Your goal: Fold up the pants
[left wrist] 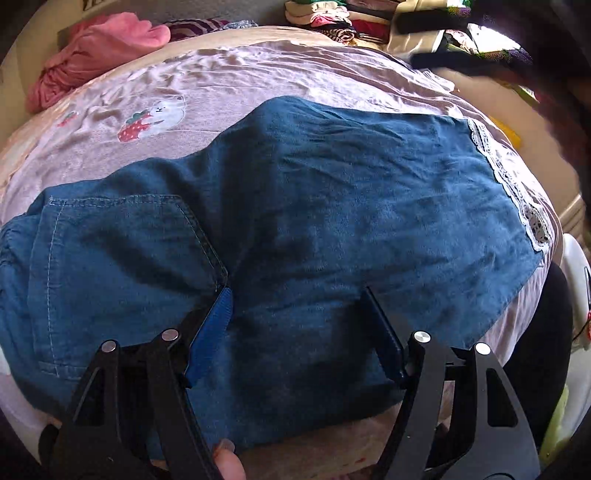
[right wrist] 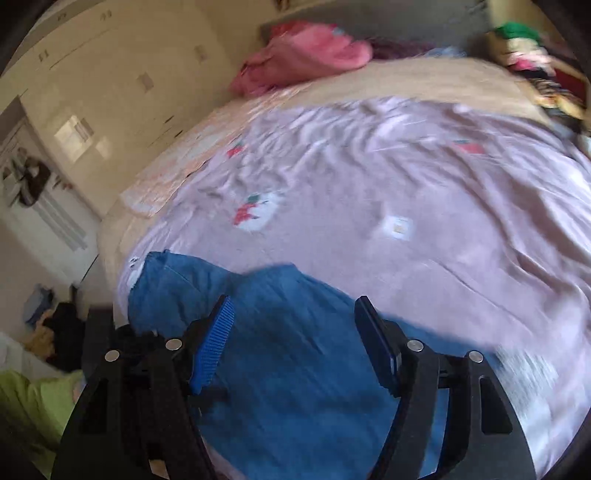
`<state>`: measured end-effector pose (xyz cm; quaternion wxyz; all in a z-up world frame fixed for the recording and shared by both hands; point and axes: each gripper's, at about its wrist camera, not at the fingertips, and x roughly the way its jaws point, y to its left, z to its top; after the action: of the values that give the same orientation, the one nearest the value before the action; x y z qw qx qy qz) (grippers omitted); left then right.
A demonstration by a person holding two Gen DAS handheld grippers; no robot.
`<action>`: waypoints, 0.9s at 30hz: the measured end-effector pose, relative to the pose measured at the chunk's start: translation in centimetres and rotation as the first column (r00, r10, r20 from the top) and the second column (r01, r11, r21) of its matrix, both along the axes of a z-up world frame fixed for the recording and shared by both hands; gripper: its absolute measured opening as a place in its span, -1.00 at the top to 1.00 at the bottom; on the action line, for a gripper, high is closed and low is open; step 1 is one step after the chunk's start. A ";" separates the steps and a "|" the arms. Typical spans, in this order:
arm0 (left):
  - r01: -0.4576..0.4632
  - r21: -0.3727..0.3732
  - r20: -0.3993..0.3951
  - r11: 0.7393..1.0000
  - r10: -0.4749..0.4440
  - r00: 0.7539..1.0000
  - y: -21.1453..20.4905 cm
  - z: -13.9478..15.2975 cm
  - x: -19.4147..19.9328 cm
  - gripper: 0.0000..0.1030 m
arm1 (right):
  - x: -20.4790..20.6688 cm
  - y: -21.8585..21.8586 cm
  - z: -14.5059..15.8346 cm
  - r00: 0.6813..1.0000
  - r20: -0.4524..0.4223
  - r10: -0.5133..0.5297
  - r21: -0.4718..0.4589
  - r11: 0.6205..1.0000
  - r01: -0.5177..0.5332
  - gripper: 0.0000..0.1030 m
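Note:
Blue denim pants (left wrist: 295, 206) with a white lace hem (left wrist: 513, 181) lie flat across a pink bedsheet (left wrist: 258, 74), a back pocket (left wrist: 122, 240) at the left. My left gripper (left wrist: 295, 291) is open, just above the near part of the pants, jaws wide apart and holding nothing. In the blurred right wrist view the same pants (right wrist: 295, 350) lie below my right gripper (right wrist: 293, 302), which is open and empty above them.
A pink garment (left wrist: 99, 48) is bunched at the bed's far left corner. Stacked folded clothes (left wrist: 332, 18) sit at the far edge. A dark blurred shape (left wrist: 517, 55) crosses the upper right. White cabinets (right wrist: 92, 92) stand left of the bed.

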<state>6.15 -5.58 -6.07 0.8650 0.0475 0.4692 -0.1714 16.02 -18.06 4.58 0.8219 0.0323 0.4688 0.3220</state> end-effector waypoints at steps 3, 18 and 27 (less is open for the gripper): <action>0.002 -0.026 -0.009 1.000 -0.002 1.000 0.4 0.0 0.2 -0.23 | 3.8 2.5 -2.2 0.994 -0.112 0.012 -0.015 1.000 -0.013 -0.26; 0.000 -0.074 -0.019 0.997 -0.001 1.000 1.6 0.8 1.9 -0.19 | 5.7 4.8 -3.4 0.984 -0.167 0.062 0.065 0.997 -0.051 0.92; 0.015 -0.082 -0.024 0.997 -0.017 1.000 1.7 2.7 1.9 -0.19 | 6.5 2.0 -3.9 0.993 -0.110 -0.039 0.073 0.996 0.047 0.93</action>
<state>8.05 -3.93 -3.37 0.8589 0.0137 0.4722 -0.1978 22.57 -16.06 0.72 0.8002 0.0908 0.4994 0.3195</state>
